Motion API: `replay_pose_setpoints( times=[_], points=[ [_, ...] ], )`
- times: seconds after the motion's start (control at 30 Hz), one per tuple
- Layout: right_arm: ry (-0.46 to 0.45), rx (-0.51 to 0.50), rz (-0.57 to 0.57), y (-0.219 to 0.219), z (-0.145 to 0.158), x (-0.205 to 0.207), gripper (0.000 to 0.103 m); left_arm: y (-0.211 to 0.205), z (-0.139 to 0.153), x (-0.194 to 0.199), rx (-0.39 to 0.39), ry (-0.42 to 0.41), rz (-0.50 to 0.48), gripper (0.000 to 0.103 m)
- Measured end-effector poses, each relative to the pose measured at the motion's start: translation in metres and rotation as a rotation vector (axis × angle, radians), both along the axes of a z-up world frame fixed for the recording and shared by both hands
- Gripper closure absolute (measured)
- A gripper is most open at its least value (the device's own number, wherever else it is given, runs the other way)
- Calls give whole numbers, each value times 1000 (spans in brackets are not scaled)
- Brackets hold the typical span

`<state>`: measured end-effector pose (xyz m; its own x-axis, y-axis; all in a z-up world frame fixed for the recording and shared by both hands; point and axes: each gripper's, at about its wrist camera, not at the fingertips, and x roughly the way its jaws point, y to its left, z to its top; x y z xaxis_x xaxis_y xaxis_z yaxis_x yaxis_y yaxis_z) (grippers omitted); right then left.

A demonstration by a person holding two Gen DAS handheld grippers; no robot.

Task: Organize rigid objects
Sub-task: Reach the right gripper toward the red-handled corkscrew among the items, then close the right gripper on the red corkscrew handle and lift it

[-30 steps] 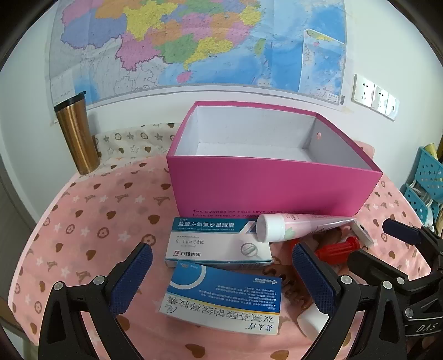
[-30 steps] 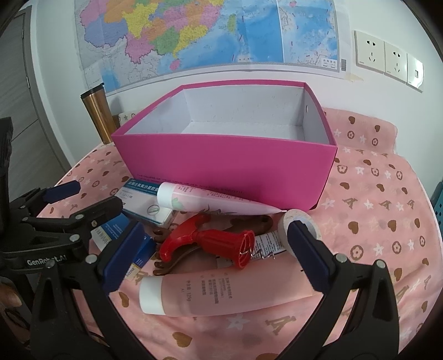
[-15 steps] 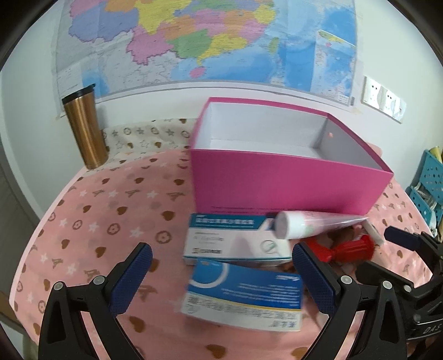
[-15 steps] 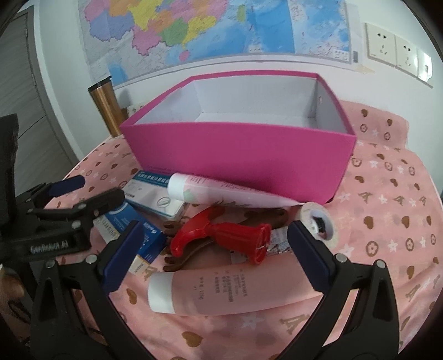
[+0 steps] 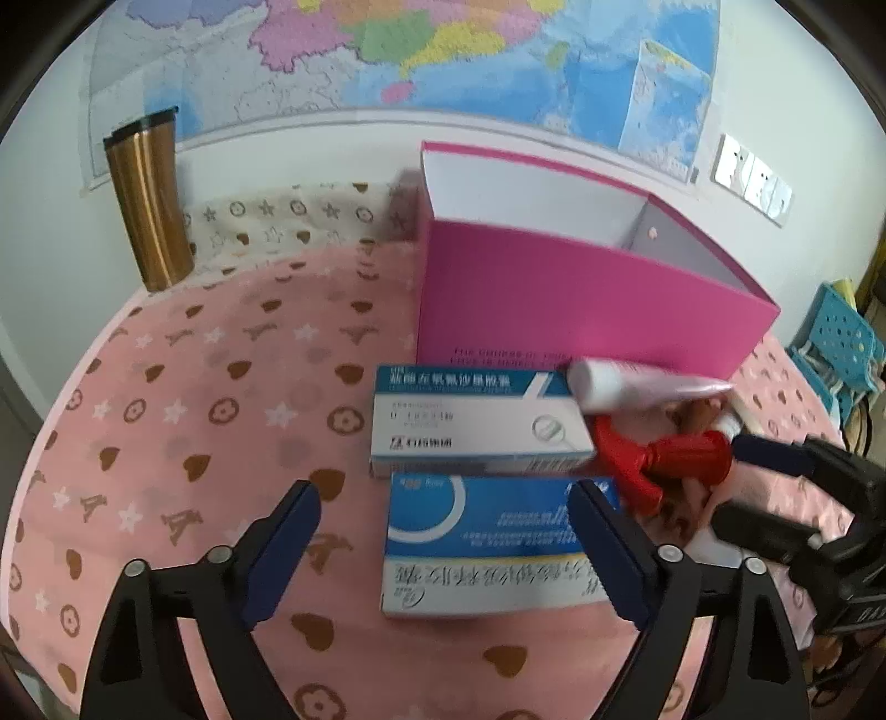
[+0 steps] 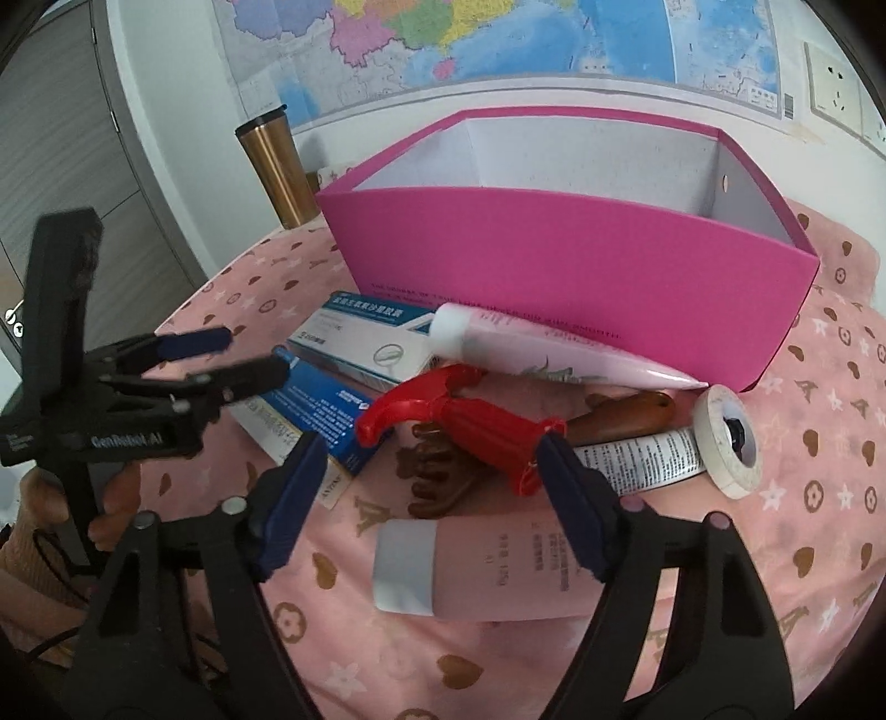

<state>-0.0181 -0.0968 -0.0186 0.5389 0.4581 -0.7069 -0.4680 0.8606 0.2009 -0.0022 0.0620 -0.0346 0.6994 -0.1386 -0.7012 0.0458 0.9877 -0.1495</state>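
An empty pink box (image 5: 581, 310) stands at the back of the table; it also shows in the right wrist view (image 6: 565, 266). In front of it lie a white-and-teal medicine box (image 5: 476, 426), a blue medicine box (image 5: 493, 548), a white-capped pink tube (image 5: 637, 387), a red plastic tool (image 6: 459, 421), a brown wooden comb (image 6: 443, 471), a pink tube (image 6: 482, 570) and a tape roll (image 6: 731, 443). My left gripper (image 5: 443, 548) is open, its fingers straddling the blue box. My right gripper (image 6: 432, 498) is open above the red tool and pink tube.
A gold tumbler (image 5: 149, 205) stands at the back left by the wall. A map hangs on the wall (image 5: 443, 50). A blue crate (image 5: 841, 343) sits off the table's right side. The pink patterned cloth (image 5: 194, 399) covers the table.
My left gripper has moved left and down toward the blue box, which now lies between its fingers. My right gripper has moved closer to the pile, over the red tool.
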Motion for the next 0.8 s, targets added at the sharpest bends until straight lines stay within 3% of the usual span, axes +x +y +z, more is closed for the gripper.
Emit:
replay_pose_setpoints(
  times=[0.13,0.33,0.57,0.67,0.8],
  points=[
    [-15,-16,5,3,2,-4,24,5,-6,-1,-44,71,-33,18],
    [32,-3,-66,-18,-1,9,31,-4,3,-7,-34,48,-72,18],
    [78,13,-84,-28,-6,18,53,-42,17,-5,-20,1,-225,19],
    [83,12,-85,-30,-7,20,65,-59,17,0,-5,2,-290,30],
    [92,10,-93,-33,-10,22,69,-73,9,10,-10,47,-340,50]
  ],
)
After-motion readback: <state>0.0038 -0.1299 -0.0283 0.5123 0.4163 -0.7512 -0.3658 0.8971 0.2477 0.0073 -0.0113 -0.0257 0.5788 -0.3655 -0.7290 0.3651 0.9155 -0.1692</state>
